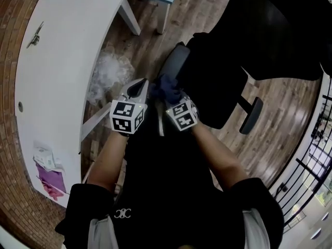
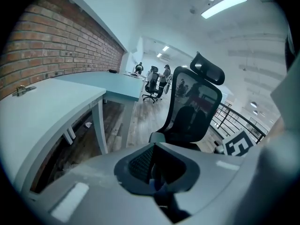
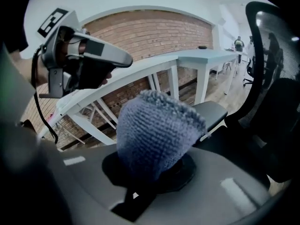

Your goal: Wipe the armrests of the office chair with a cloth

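Pinching a bunched blue-grey knitted cloth (image 3: pixel 157 130) in the right tongs (image 1: pixel 170 97), at the near end of the grey padded armrest (image 3: pixel 213 114) of the black mesh-backed office chair (image 1: pixel 259 40); touching it or not, impossible to tell. Holding the left tongs (image 1: pixel 140 88) pressed together just beside the cloth, nothing clearly gripped. To the left, a curved white table (image 1: pixel 62 61) along a red brick wall (image 2: pixel 61 46).

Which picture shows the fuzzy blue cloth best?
The right gripper view: the fuzzy blue knitted cloth fills the middle, bunched in the right gripper's jaws, weave clear. The head view shows only a small dark bunch by the grey armrest. The left gripper view shows none clearly.
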Demonstrator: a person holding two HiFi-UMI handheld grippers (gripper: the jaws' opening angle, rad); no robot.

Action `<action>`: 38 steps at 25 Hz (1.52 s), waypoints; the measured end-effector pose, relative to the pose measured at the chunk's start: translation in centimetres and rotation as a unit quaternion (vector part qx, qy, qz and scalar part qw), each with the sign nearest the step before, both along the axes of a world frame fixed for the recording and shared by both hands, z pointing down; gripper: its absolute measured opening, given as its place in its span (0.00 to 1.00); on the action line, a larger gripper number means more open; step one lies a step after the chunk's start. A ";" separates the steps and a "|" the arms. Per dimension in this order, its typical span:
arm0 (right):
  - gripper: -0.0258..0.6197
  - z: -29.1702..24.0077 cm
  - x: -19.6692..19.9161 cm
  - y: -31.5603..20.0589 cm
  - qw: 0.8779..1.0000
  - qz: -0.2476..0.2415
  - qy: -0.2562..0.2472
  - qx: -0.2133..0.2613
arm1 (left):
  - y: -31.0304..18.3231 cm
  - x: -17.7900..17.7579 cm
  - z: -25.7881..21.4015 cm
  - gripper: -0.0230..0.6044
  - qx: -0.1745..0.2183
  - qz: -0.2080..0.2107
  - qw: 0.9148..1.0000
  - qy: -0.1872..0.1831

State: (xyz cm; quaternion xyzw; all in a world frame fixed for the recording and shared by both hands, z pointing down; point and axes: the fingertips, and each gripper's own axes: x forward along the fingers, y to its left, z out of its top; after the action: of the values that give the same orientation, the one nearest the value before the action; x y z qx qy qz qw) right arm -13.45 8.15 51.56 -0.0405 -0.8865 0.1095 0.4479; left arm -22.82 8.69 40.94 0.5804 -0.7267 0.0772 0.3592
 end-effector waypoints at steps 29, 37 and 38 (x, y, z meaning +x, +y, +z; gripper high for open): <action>0.15 3.5 -9.9 -19.9 0.986 0.158 0.020 0.056 | 2.9 -4.9 3.9 0.05 -0.022 0.002 1.000 0.017; 0.14 3.5 -10.4 -22.5 0.978 0.202 0.015 0.058 | 1.9 -4.6 4.0 0.05 -0.027 0.020 0.999 0.014; 0.14 3.5 -10.4 -21.9 0.978 0.202 0.009 0.050 | 1.8 -4.6 4.0 0.05 -0.027 0.021 0.999 0.015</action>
State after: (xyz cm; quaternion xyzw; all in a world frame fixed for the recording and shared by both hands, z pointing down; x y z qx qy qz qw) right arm -23.85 -13.74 55.05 0.1624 -0.8766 0.1534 0.4262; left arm -27.37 10.44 44.94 0.5865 -0.7067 0.0960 0.3838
